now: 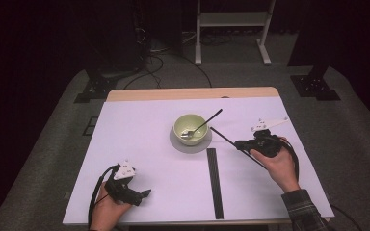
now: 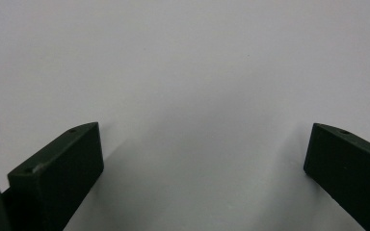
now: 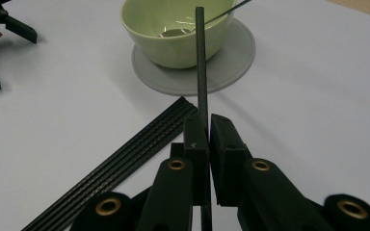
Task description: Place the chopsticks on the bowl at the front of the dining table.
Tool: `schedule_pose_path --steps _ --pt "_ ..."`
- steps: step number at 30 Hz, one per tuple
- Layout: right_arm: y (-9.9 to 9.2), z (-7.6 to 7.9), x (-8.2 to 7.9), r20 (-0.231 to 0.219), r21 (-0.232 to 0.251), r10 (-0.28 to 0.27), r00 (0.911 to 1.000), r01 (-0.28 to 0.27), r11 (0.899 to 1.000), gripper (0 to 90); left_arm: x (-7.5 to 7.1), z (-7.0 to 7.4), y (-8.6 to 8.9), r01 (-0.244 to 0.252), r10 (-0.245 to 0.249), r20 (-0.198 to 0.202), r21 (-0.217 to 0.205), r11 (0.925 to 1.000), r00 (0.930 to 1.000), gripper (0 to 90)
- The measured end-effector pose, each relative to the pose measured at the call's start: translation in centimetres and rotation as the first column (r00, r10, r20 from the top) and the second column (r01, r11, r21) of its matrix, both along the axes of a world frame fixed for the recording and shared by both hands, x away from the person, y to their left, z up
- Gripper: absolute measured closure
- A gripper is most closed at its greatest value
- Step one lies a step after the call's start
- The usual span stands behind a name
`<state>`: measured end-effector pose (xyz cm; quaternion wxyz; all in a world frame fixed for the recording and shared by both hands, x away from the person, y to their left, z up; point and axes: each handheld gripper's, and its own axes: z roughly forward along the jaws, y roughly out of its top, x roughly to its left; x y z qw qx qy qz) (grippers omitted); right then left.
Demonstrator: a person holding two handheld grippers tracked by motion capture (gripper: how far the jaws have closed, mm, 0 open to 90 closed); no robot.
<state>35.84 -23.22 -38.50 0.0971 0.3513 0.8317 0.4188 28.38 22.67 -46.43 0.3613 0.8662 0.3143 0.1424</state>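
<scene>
My right gripper (image 1: 242, 144) (image 3: 208, 126) is shut on a thin black stick (image 1: 224, 136) (image 3: 200, 62), which slants up and left toward the bowl, clear of the table. A bundle of black sticks (image 1: 214, 180) (image 3: 125, 156) lies flat on the white table, to the left of that gripper. A pale green bowl (image 1: 191, 127) (image 3: 173, 43) sits on a grey round coaster (image 1: 191, 144) (image 3: 231, 67) with a spoon (image 1: 203, 124) (image 3: 173, 32) leaning in it. My left gripper (image 1: 145, 195) (image 2: 202, 163) rests at the near left, open, with bare table between its fingers.
The white table (image 1: 139, 144) has a wooden strip (image 1: 192, 93) along its far edge. Beyond it lie a dark floor, cables and a white stand (image 1: 233, 29). In the right gripper view the left gripper's fingertips (image 3: 9, 29) show at the top left.
</scene>
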Motion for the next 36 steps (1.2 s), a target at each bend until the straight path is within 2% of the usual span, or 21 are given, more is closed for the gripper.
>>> schedule_pose_path --steps 36 --pt "4.2 1.7 3.1 0.002 0.005 0.035 0.9994 -0.035 0.999 85.6 0.0 0.0 0.0 0.002 -0.002 0.000 0.002 1.0000 1.0000 0.0"
